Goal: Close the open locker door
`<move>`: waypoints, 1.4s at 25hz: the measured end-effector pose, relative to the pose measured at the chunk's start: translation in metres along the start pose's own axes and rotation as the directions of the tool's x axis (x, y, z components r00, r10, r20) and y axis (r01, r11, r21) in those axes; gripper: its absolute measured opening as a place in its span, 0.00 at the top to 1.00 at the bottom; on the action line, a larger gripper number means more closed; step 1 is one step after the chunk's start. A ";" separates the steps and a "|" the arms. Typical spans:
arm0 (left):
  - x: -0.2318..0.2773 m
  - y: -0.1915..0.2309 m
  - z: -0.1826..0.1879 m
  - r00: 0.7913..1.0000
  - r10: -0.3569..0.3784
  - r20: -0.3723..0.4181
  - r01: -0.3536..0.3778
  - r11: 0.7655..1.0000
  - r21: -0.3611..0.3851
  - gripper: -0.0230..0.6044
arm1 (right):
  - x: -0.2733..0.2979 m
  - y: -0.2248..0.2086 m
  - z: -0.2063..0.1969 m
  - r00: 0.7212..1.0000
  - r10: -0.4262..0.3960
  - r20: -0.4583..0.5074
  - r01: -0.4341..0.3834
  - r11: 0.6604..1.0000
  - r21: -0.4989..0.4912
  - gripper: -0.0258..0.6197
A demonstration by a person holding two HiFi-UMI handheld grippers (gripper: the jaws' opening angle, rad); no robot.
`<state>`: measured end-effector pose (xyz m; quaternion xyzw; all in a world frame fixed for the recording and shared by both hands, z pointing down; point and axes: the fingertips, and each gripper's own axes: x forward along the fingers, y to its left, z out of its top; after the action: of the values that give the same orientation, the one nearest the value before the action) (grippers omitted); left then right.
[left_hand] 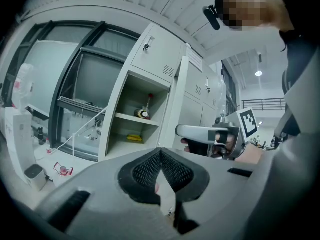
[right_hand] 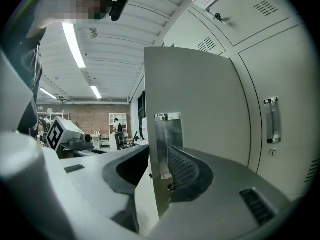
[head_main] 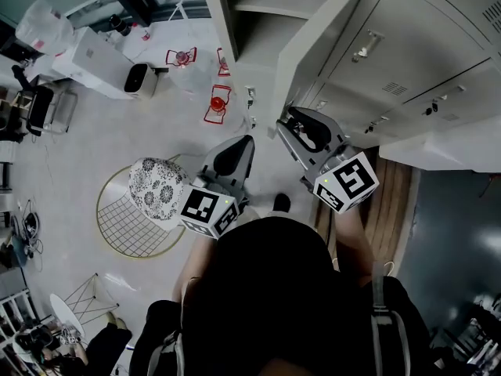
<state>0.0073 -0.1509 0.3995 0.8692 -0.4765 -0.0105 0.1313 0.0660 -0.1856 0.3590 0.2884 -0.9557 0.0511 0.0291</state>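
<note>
Plainly, locker door (right_hand: 200,109) (ajar) sits pinched edgewise within right claw (right_hand: 156,173).

Locker door (right_hand: 200,109), edge-on between the jaws of the right claw (right_hand: 160,159): smooth painted sheet metal, matt pale grey. Against that claw's pad, a bare, shiny metal latch plate (right_hand: 167,139). Right claw and left claw (left_hand: 161,156) alike: matt grey plastic shells, black pads (left_hand: 145,171) with a fine dimpled grid. Beside the left claw: gold wire chair (head_main: 117,229), patterned cloth cushion (head_main: 156,186).
</note>
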 end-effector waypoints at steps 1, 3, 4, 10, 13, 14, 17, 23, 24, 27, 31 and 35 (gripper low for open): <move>0.001 0.004 0.001 1.000 -0.003 0.000 0.003 1.000 0.000 0.94 | 0.004 0.000 0.000 1.000 -0.004 0.000 0.004 1.000 0.002 0.79; 0.002 0.013 0.004 1.000 -0.009 0.002 0.009 1.000 -0.002 0.93 | 0.013 0.000 0.001 1.000 -0.007 -0.006 0.007 1.000 -0.002 0.79; 0.002 0.017 0.005 1.000 -0.012 0.003 0.012 1.000 -0.003 0.93 | 0.017 0.001 0.001 1.000 -0.008 -0.009 0.008 1.000 -0.004 0.79; 0.003 0.046 0.012 1.000 -0.029 0.004 0.029 1.000 -0.007 0.93 | 0.045 0.000 0.004 0.999 -0.029 -0.019 0.029 1.000 -0.010 0.79; 0.004 0.058 0.017 0.999 -0.042 0.006 0.042 0.999 -0.006 0.93 | 0.057 -0.001 0.006 0.999 -0.048 -0.024 0.048 0.999 -0.018 0.79; 0.004 0.063 0.019 0.999 -0.047 0.008 0.047 0.999 -0.006 0.93 | 0.061 -0.001 0.007 0.998 -0.056 -0.027 0.056 0.998 -0.022 0.79; 0.004 0.077 0.023 0.998 -0.058 0.012 0.058 0.998 -0.007 0.93 | 0.074 -0.002 0.008 0.996 -0.078 -0.036 0.077 0.997 -0.030 0.79; 0.007 0.102 0.028 0.996 -0.085 0.017 0.085 0.996 -0.015 0.93 | 0.096 -0.011 0.009 0.989 -0.139 -0.044 0.138 0.990 -0.026 0.79; 0.007 0.107 0.028 0.996 -0.089 0.018 0.089 0.996 -0.017 0.93 | 0.100 -0.012 0.009 0.987 -0.152 -0.047 0.151 0.988 -0.028 0.79; 0.006 0.121 0.031 0.995 -0.100 0.022 0.101 0.995 -0.022 0.93 | 0.111 -0.015 0.011 0.981 -0.187 -0.052 0.186 0.982 -0.034 0.79; 0.005 0.135 0.032 0.992 -0.123 0.022 0.124 0.992 -0.025 0.93 | 0.122 -0.019 0.012 0.973 -0.222 -0.056 0.220 0.975 -0.043 0.80; 0.005 0.148 0.033 0.989 -0.148 0.016 0.148 0.989 -0.022 0.93 | 0.133 -0.025 0.013 0.966 -0.253 -0.056 0.251 0.967 -0.043 0.80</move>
<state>-0.1173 -0.2380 0.4037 0.9005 -0.4116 -0.0320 0.1365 -0.0310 -0.2809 0.3592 0.4052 -0.9107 0.0390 0.0698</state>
